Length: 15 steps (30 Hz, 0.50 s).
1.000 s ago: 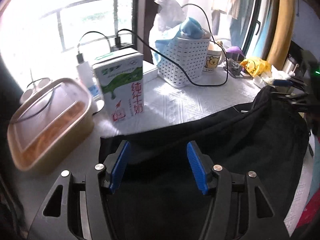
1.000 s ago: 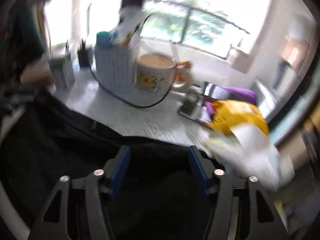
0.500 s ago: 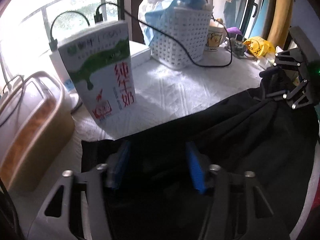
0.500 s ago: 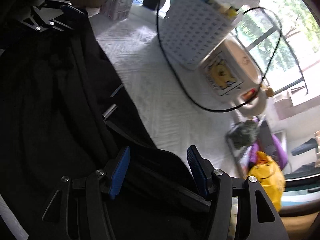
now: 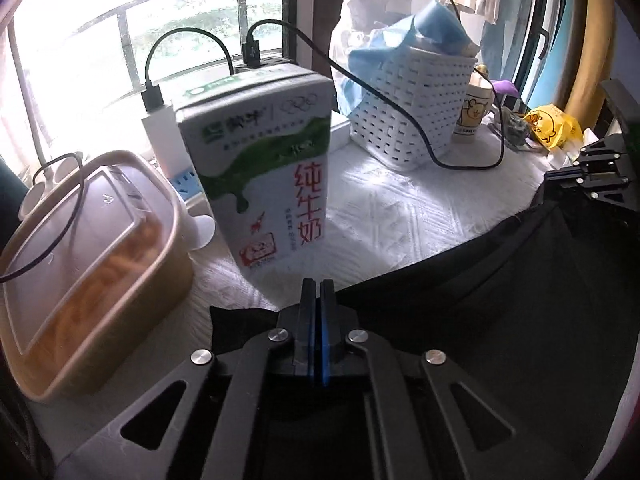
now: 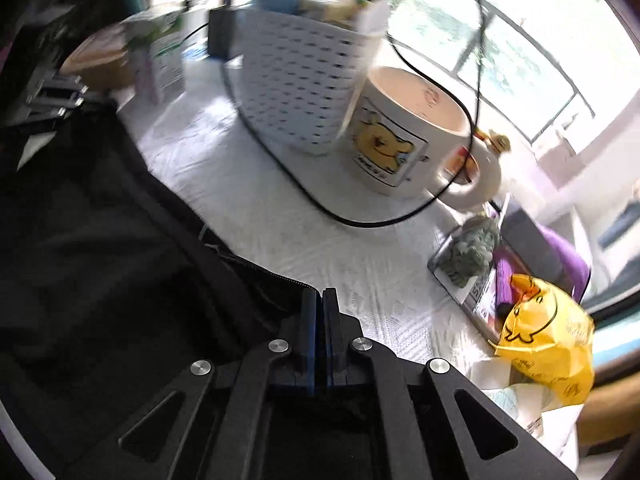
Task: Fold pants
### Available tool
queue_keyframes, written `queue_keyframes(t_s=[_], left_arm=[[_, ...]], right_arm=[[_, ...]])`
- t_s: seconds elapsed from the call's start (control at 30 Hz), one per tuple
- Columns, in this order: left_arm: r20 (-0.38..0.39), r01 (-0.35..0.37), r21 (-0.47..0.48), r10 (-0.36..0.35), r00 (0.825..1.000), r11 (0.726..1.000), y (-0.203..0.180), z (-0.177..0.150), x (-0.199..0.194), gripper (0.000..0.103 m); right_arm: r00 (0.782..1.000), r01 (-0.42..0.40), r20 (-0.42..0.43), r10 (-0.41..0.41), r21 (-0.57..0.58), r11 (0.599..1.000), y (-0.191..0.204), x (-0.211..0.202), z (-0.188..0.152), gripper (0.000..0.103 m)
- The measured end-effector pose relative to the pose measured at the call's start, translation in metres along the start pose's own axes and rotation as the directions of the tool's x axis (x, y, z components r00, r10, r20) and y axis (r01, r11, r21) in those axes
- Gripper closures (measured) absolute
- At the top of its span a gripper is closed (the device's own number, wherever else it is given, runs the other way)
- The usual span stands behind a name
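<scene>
The black pants (image 5: 500, 312) lie spread on a white textured table cover, their far edge stretched between my two grippers. My left gripper (image 5: 319, 286) is shut on the pants' edge near the milk carton. My right gripper (image 6: 319, 294) is shut on the pants (image 6: 100, 240) at the zipper edge near the mug. The right gripper also shows at the right side of the left wrist view (image 5: 596, 176). The left gripper shows blurred at the left of the right wrist view (image 6: 56, 96).
A green-and-white milk carton (image 5: 264, 184) stands just beyond the left gripper. A lidded food box (image 5: 80, 256) sits left of it. A white basket (image 5: 416, 100), a cartoon mug (image 6: 404, 140), black cables (image 6: 320, 200) and a yellow bag (image 6: 548, 340) crowd the back.
Both grippers have gone from open to shut on the far edge of the pants. The left one moved closer to the milk carton.
</scene>
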State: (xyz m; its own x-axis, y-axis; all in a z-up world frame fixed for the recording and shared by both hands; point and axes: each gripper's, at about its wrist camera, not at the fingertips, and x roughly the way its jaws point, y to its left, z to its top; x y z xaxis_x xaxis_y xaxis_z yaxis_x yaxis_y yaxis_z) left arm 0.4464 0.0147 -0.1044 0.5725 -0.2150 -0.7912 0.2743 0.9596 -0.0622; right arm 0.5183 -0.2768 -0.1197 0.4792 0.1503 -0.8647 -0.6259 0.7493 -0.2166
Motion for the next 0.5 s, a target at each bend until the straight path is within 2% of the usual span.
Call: queue_keyframes(t_s=[0.17, 0.27, 0.37, 0.43, 0.5], left_arm=[[-0.014, 0.067, 0.058, -0.066, 0.998, 0.996, -0.008, -0.009, -0.012, 0.102], [-0.04, 0.062, 0.118, -0.057, 0.998, 0.991, -0.017, -0.017, -0.013, 0.102], [-0.063, 0.056, 0.171, -0.046, 0.997, 0.984, -0.025, -0.024, -0.008, 0.102], [-0.063, 0.053, 0.171, -0.042, 0.997, 0.984, -0.026, -0.024, -0.004, 0.102], [-0.066, 0.056, 0.169, -0.045, 0.997, 0.984, -0.027, -0.022, -0.003, 0.102]], right_arm=[[0.999, -0.043, -0.003, 0.044, 0.075, 0.996, -0.012, -0.004, -0.001, 0.1], [0.998, -0.054, 0.028, 0.052, 0.068, 0.996, -0.01, -0.017, 0.001, 0.098], [0.994, -0.091, 0.065, 0.088, 0.036, 0.995, -0.002, -0.034, 0.001, 0.092], [0.993, -0.101, 0.062, 0.101, 0.004, 0.995, 0.007, -0.039, 0.0, 0.077], [0.993, -0.098, 0.063, 0.099, -0.016, 0.995, 0.014, -0.041, 0.001, 0.021]])
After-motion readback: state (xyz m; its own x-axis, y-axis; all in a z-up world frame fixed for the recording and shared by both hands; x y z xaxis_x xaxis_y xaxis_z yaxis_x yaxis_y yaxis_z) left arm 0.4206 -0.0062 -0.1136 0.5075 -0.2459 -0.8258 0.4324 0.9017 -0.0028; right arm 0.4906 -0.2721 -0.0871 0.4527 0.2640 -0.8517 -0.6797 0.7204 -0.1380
